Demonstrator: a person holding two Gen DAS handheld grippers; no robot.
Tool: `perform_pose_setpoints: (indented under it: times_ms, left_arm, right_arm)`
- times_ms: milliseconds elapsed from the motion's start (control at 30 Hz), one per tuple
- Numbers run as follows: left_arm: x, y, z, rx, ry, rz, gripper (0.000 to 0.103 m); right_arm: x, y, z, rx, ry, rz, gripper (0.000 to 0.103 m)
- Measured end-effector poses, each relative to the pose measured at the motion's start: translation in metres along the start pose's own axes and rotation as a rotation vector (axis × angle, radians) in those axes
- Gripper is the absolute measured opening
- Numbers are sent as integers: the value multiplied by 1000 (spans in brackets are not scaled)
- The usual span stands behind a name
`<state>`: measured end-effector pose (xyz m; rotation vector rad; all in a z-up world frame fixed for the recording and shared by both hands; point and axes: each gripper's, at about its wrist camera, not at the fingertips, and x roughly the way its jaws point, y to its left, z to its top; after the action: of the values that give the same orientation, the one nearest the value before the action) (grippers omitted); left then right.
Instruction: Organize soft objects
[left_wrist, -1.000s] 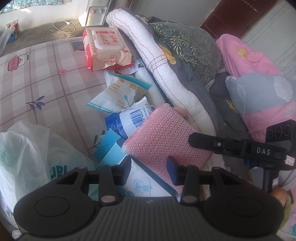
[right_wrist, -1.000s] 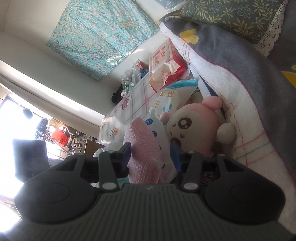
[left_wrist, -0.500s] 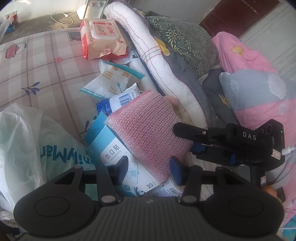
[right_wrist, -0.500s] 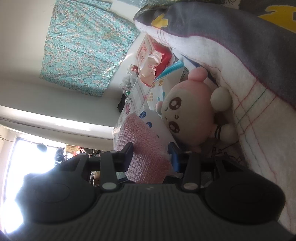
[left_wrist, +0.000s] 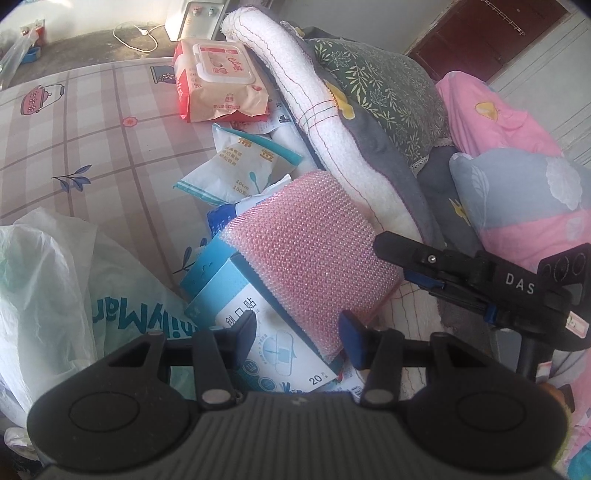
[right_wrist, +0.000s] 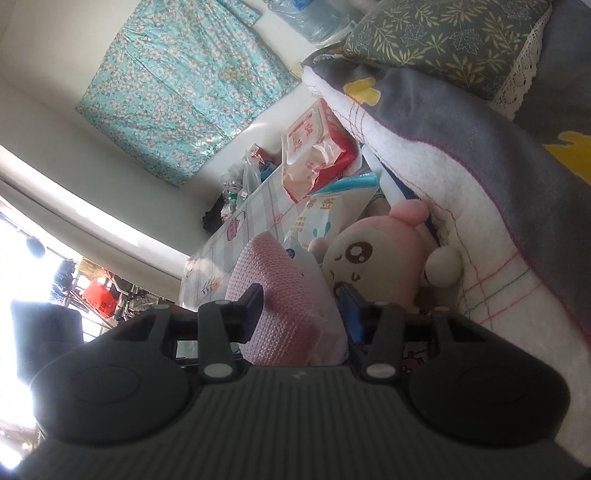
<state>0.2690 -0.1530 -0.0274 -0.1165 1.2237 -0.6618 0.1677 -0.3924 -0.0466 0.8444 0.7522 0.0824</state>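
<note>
While right gripper (right_wrist: 301, 308) jaws open around pink sponge (left_wrist: 314, 254), left gripper (left_wrist: 297, 332) is held half-open above box (left_wrist: 258, 332), nothing gripped.

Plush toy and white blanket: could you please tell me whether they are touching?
Touching. The right wrist view shows the plush toy lying against the white blanket, its round paw pressed into the fabric with no gap.

Daylight fills both views, soft and slightly hazy. The window (right_wrist: 22, 288) at the right view's left edge is blown out white. Fisheye bending curves the edges, with dark corners.
</note>
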Motion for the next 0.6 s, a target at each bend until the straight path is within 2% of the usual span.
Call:
perform_pose_setpoints:
  times_ms: [133,267,367,600]
  left_arm:
    - [2,0,1,0,5,-11,51]
    - [5,2,2,-13,8,-26,52]
    - [4,-2,4,-15,-3,-34,52]
    - [-4,-13,2,2,-33,-26,54]
  right_arm:
    - [4,7,4,-63,-22,-14,46]
    - [16,10,3,-71,14,-2,44]
    - [20,8,-3,-34,46,23,41]
    - [11,2,-9,60,27,63,37]
